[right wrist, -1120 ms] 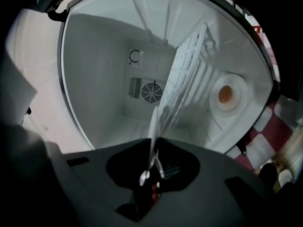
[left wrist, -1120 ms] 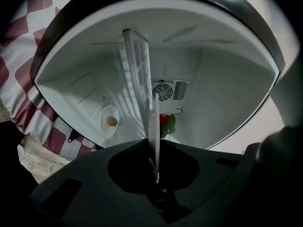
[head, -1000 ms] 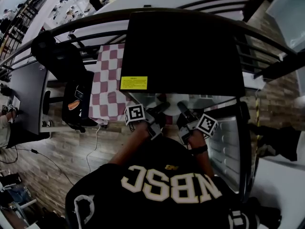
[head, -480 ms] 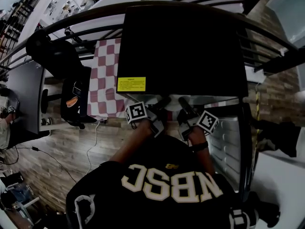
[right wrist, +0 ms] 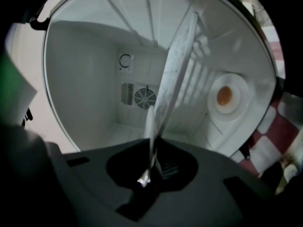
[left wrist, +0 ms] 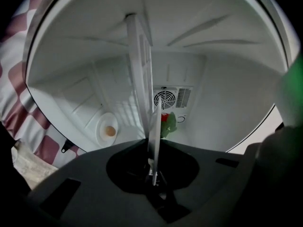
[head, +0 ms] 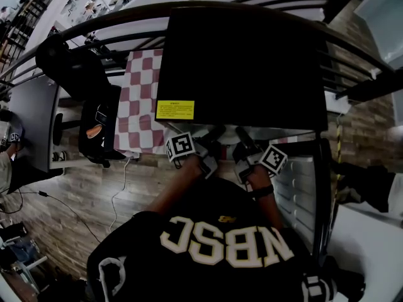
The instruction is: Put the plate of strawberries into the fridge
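White plate of strawberries (left wrist: 154,138), pinched at its rim by the left gripper (left wrist: 153,173) and right gripper (right wrist: 147,171), sits inside the white-lined fridge (left wrist: 232,103). It looks like the placing step: next, lower it level, then release.

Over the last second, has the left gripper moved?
No clear move: the left gripper, shut on the plate, stays just below the yellow label on the fridge, at most edging slightly toward it.
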`<state>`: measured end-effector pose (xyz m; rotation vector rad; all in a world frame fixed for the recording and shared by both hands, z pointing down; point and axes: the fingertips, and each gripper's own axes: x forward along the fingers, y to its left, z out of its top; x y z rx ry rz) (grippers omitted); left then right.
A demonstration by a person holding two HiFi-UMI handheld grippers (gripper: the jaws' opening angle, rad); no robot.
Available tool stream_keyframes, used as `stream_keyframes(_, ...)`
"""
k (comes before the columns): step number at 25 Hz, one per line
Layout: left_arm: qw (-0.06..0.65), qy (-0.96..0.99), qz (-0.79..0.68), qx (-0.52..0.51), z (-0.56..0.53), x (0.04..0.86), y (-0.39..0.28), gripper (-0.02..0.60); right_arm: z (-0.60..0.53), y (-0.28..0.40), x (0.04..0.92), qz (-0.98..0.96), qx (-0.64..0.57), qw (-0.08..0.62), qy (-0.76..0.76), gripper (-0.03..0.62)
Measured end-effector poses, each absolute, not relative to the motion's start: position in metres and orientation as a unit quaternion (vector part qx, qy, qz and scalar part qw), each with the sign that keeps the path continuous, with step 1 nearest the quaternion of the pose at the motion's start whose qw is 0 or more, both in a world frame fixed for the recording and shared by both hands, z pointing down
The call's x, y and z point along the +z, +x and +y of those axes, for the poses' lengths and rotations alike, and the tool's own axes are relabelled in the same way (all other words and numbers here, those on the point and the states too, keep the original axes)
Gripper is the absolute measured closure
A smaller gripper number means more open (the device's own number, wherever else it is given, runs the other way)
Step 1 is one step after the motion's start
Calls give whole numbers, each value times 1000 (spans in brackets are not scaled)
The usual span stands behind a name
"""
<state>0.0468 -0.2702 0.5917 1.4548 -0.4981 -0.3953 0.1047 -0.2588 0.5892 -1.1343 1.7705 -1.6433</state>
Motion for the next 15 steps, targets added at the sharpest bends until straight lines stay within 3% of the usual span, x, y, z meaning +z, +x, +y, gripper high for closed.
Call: stream_keyframes(15,676,672,-238,-186,-267,579,39,526,-259,105,584,637,-597,250,-419,538)
